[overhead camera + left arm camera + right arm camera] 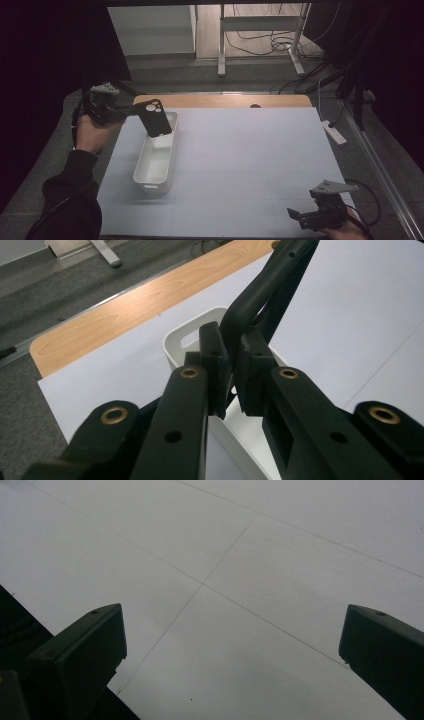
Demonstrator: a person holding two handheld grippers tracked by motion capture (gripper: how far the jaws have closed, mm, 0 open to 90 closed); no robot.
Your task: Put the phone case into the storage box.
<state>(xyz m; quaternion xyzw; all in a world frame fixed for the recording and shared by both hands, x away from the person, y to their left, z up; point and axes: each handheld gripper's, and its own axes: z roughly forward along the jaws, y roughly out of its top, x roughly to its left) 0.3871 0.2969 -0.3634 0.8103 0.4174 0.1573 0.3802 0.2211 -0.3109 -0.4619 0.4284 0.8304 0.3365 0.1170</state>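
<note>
- Holding a black phone case (pixel 155 117) by one edge, the left tool (pixel 131 113) sits at about 10 o'clock on the tabletop (pixel 250 165), its jaws pinching the case rim tightly.
- The case hangs tilted over the far end of the white bin (pixel 156 162), which lies lengthwise at 9 o'clock, just inside the left edge of the pale mat.
- In the left gripper view the pads (pixel 216 365) clamp the thin wall of the case (pixel 260 295) above the bin's handle slot (pixel 187 337).
- To do this well, I would lower the case until it is inside the walls, level it, then release, so it does not catch the rim.
- The right tool (pixel 300 216) waits at 5 o'clock, jaws spread and holding nothing.
</note>
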